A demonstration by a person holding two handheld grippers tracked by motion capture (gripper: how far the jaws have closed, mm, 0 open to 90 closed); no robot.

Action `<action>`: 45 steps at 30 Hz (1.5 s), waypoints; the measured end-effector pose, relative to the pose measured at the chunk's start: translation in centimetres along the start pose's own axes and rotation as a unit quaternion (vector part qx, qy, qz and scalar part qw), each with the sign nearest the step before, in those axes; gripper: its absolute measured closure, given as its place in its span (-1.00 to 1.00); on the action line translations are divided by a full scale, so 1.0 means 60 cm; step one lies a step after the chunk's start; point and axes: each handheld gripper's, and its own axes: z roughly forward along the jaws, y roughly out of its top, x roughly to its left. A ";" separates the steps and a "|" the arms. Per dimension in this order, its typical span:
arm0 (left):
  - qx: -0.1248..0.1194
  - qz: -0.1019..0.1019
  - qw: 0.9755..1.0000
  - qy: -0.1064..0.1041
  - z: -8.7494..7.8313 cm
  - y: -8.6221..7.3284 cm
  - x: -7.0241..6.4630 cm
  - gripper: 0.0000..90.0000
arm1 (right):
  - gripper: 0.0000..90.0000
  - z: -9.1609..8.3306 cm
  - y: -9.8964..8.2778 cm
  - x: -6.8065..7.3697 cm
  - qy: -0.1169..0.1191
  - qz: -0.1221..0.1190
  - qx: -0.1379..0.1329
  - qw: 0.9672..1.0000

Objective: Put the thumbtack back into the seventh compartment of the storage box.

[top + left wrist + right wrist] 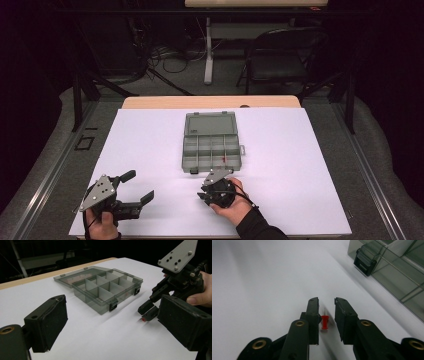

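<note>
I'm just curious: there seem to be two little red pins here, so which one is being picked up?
The red pushpin lying on the white table, between the right hand-held gripper's jaws. The other red speck lies inside a compartment of the open grey organizer box.

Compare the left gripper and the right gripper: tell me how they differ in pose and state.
The left gripper has its fingers spread wide with nothing between them; the right gripper has its fingers nearly together around a red pushpin, a gap showing on one side. The left sits away from the compartment box; the right is near its front edge. Both are black and hand-held.
</note>
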 end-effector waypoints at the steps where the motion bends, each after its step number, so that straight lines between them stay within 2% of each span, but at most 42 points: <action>1: 0.000 0.000 1.000 0.001 0.000 0.000 0.000 -0.80 | 0.65 0.001 0.000 0.000 0.002 0.000 0.000 1.000; 11: -0.001 0.000 1.000 0.004 -0.005 -0.001 0.000 -0.80 | 0.73 0.011 -0.002 0.001 0.001 -0.005 0.009 1.000; 31: 0.001 0.000 1.000 0.003 -0.003 0.000 0.000 -0.80 | 0.85 0.008 -0.004 0.002 0.006 -0.008 0.007 1.000; 39: -0.003 -0.002 1.000 0.004 -0.004 -0.001 -0.001 -0.80 | 0.85 -0.008 0.003 -0.004 0.008 0.002 -0.008 1.000; 45: -0.003 -0.003 1.000 0.004 -0.005 -0.001 0.000 -0.80 | 0.85 -0.032 0.019 -0.012 0.002 0.007 -0.027 1.000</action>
